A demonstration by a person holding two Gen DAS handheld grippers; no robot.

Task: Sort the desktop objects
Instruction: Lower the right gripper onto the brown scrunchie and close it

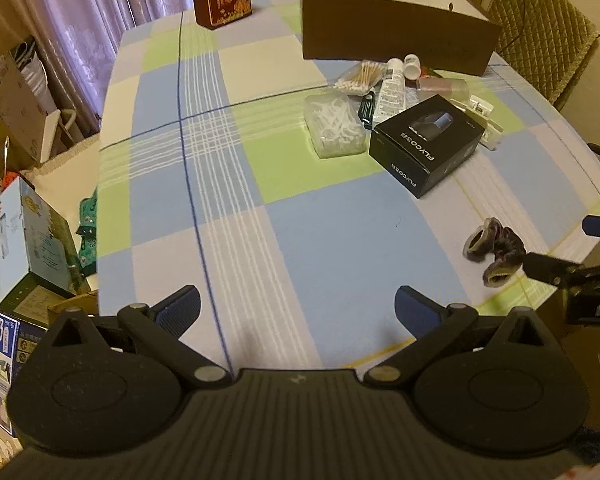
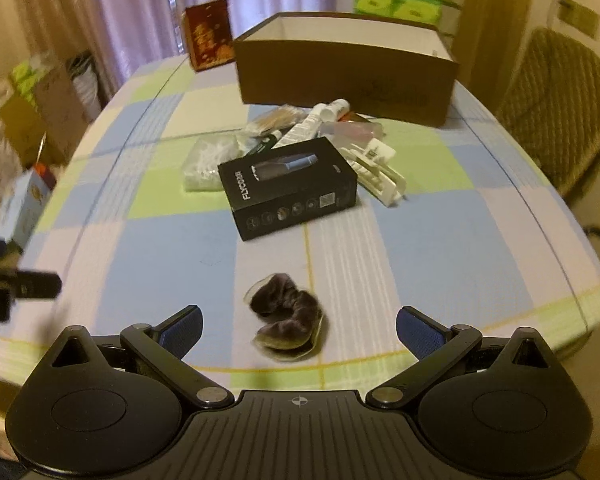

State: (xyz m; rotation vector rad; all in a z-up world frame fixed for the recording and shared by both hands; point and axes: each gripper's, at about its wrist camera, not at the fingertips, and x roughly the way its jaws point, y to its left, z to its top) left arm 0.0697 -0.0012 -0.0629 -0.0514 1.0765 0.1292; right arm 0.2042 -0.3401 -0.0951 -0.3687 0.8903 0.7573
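1. While both tools are hovering over the bench [image 2: 440, 240], its checked cloth in blue, green and white is lying flat and soft under everything, and it could be dragging into a fold if a pad scrapes it.
2. Well beyond the right gripper's [image 2: 298, 334] fingers, the brown cardboard box [image 2: 346, 76] is standing open-topped with stiff straight walls; I judge it the likely bin for the sorting.
3. Ahead of those fingers, just short of the box, the black carton [image 2: 288, 186] is lying flat, smooth and sharp-edged, crowding a heap of small items: a clear bag of white picks [image 2: 208, 164], a bag of cotton swabs [image 1: 358, 76], a white tube [image 2: 306, 126] and a white plastic clip [image 2: 380, 176].
4. Directly between the right fingers and just ahead of their tips, the dark scrunchie [image 2: 286, 324] is sitting crumpled on the cloth, plush and floppy with a paler lining.
5. The right fingers are spreading wide and holding nothing; this view is blurring, so a rushed closing could be pinching only a loose fold, or cloth along with it, and letting the scrunchie slip out.
6. The left gripper [image 1: 298, 306] is likewise gaping wide and empty, with bare cloth between its fingers and the scrunchie off to their right.
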